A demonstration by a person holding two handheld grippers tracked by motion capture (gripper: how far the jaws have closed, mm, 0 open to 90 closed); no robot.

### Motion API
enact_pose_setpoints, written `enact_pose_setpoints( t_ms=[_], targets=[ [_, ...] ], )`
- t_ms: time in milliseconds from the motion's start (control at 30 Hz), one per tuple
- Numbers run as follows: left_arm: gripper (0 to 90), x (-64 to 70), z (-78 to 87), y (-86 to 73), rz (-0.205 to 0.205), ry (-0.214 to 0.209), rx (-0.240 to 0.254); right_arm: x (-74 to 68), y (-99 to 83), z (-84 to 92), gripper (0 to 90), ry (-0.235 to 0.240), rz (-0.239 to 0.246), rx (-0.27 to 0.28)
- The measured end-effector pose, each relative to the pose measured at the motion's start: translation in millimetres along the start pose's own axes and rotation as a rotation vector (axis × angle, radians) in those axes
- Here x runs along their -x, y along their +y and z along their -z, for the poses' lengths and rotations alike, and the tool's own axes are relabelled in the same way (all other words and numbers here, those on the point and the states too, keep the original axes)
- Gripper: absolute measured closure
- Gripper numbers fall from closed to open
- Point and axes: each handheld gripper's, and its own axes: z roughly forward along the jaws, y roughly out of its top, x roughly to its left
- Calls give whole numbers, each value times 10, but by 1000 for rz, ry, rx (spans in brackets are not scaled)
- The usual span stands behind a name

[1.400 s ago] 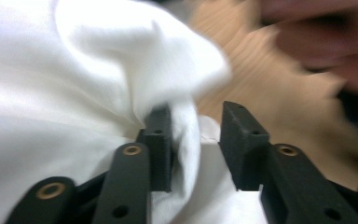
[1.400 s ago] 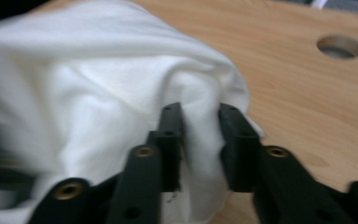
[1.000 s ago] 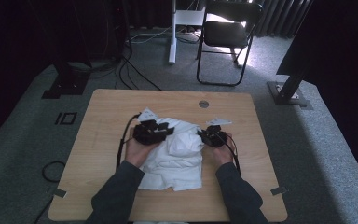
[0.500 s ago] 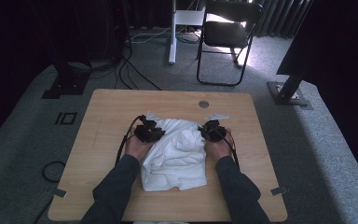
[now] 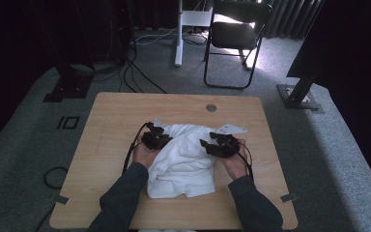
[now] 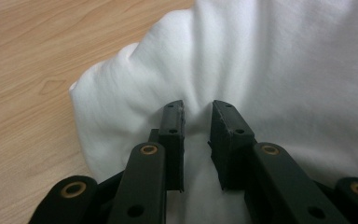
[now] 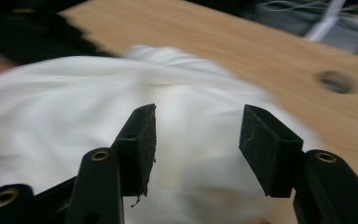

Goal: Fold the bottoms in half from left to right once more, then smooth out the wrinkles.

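A white cloth (image 5: 183,159) of soft, matt knit fabric lies rumpled on the desk (image 5: 111,121), gathered into fine folds. The desk top is pale wood-grain laminate, smooth with a faint sheen, and a small round grey metal-looking insert (image 5: 211,108) sits near its far edge. The left gripper (image 6: 197,122) has matt black plastic jaws with rough pad faces and brass-coloured rivets. The right gripper (image 7: 198,140) has the same matt black finish, its pad edges slightly frayed. Grey carpet (image 5: 328,145), coarse and dull, surrounds the desk.
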Motion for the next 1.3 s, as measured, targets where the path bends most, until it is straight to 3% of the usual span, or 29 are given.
enact_pose_setpoints(
  t_ms=[267,400,567,633,733,800,1000,1033,1167,1300],
  targets=[
    [740,-8,0,0,3,-2,4,-201,30,-123,387,70,20,-14],
    [731,-10,9,1,2,1,2,-259,-13,-338,382,75,35,-93],
    [729,-10,5,1,1,2,4,-243,-81,-436,486,64,7,-130],
    [725,-15,8,2,1,2,3,-236,-87,-416,572,63,-2,-127],
    [704,-30,7,0,12,-3,9,-266,-86,-281,813,60,34,-85],
    [692,-53,12,-1,25,-8,11,-280,-79,-195,871,63,53,-65],
    [672,-62,29,-2,25,-3,12,-271,-105,120,882,74,86,-5],
    [671,-65,31,-2,29,-2,14,-246,-153,283,882,104,104,29],
    [664,-63,38,1,29,0,17,-198,-276,546,883,119,141,56],
    [657,-51,47,11,22,-3,18,-132,-477,726,888,124,172,33]
  ],
)
